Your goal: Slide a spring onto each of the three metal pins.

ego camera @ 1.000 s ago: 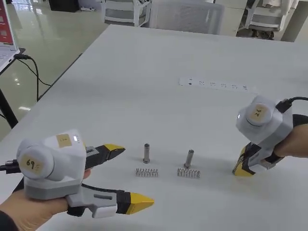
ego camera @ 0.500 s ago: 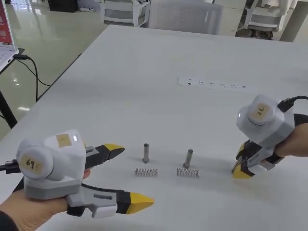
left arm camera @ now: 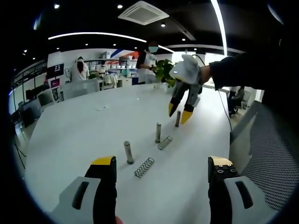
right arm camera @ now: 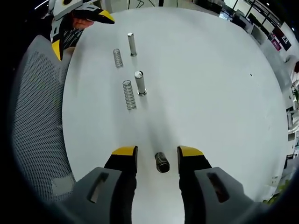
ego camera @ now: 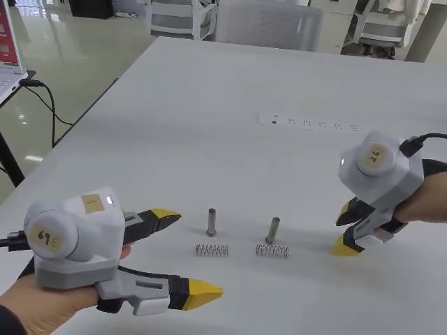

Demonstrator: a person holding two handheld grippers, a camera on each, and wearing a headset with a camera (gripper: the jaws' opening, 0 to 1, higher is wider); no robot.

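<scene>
The right tongs (right arm camera: 157,151) stand spread and grasp nothing, their yellow tips on either side of a short upright spring-sleeved metal pin (right arm camera: 162,162). So one pin of the three looks finished.

On the white counter (ego camera: 209,125) stand two more pins: the left bare grey metal pin (ego camera: 212,222) and the right bare grey metal pin (ego camera: 274,229). Each has a spring lying flat just beside its foot, on the person's side. These are the left loose coiled wire spring (ego camera: 212,250) and the right loose coiled wire spring (ego camera: 272,250).

Both springs lie crosswise to the person, roughly in one line, so each points end-on at the tongs on its side. The left tongs (ego camera: 188,255) are also spread and empty, and they aim along that line. The left spring is near them and the right spring is nearer the right tongs. Whichever spring is taken will probably need turning from lying to upright to match its pin.
</scene>
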